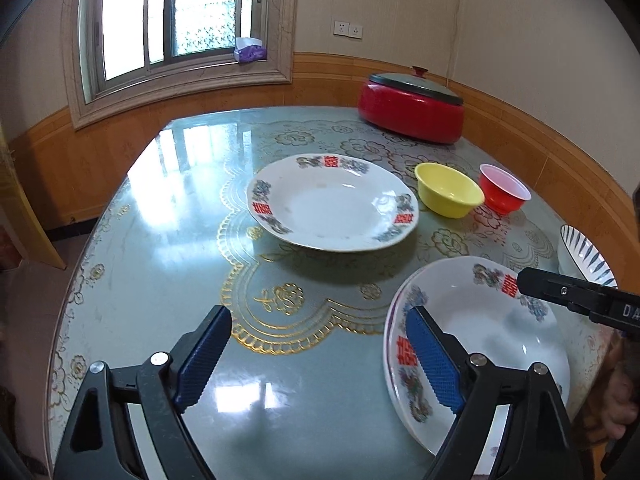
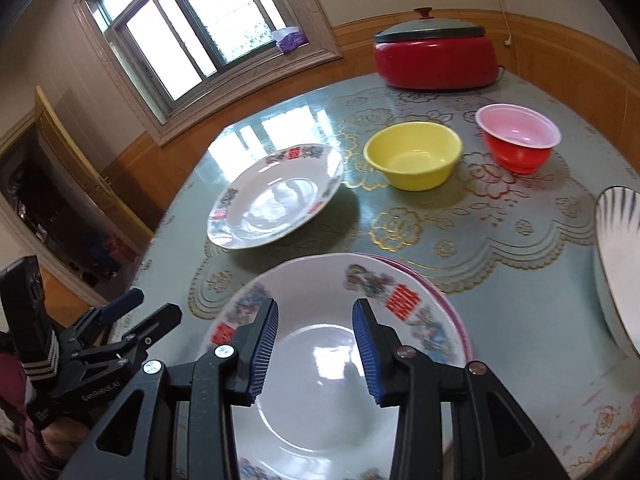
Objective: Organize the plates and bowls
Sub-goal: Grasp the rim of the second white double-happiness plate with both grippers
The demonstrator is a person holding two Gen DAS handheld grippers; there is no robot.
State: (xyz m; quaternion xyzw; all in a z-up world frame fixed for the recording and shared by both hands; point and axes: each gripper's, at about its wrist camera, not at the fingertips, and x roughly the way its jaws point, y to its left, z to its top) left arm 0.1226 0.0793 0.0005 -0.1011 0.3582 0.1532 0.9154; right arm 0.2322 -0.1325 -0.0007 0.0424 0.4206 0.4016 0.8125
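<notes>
A white plate with red and floral rim marks (image 1: 332, 204) (image 2: 276, 198) sits mid-table. A near stack of like plates (image 1: 484, 340) (image 2: 332, 364) lies at the front edge, with a pink-rimmed plate under the top one. A yellow bowl (image 1: 448, 190) (image 2: 414, 156) and a red bowl with white inside (image 1: 504, 190) (image 2: 518, 140) stand behind. A blue-striped bowl (image 1: 584, 256) (image 2: 618, 264) is at the right. My left gripper (image 1: 318, 352) is open and empty, left of the stack. My right gripper (image 2: 316, 348) is open and empty above the stack.
A red electric pot with a grey lid (image 1: 412, 106) (image 2: 434, 56) stands at the table's far side by the wall. The round table (image 1: 168, 208) has a glossy patterned cover. A window and a tissue box (image 1: 249, 50) are behind it.
</notes>
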